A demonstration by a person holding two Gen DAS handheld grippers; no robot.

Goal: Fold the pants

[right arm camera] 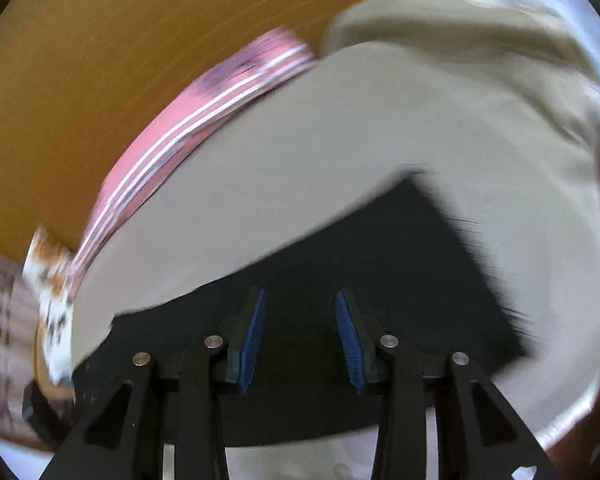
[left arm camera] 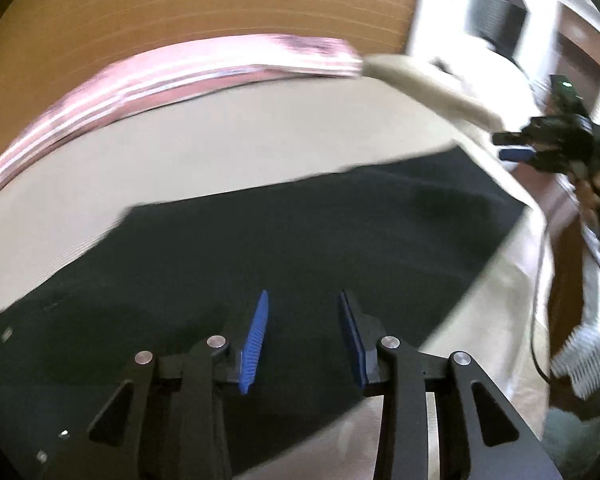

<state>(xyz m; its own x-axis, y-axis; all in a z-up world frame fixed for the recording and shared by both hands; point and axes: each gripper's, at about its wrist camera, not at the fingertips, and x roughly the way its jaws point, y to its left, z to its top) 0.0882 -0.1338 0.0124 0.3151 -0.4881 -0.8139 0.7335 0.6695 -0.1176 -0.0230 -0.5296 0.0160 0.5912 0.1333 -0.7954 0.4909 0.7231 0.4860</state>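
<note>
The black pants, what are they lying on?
The black pants lie flat on a beige sheet. Whatever is beneath that sheet, and the sheet under the pants, is covered.

L gripper [left arm camera: 302, 340] jaws apart, nothing between; R gripper [right arm camera: 300, 340] same, both angled downward.

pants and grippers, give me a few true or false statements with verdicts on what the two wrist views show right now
1. The pants are black. True.
2. The left gripper is clamped on the pants. False: its jaws stand apart with nothing pinched between them.
3. The pants lie on a beige sheet. True.
4. The right gripper holds a pink cloth. False: its jaws are open and empty over the pants; the pink striped cloth lies at the sheet's far edge.
5. The right gripper shows in the left wrist view. True, at the right edge.
</note>
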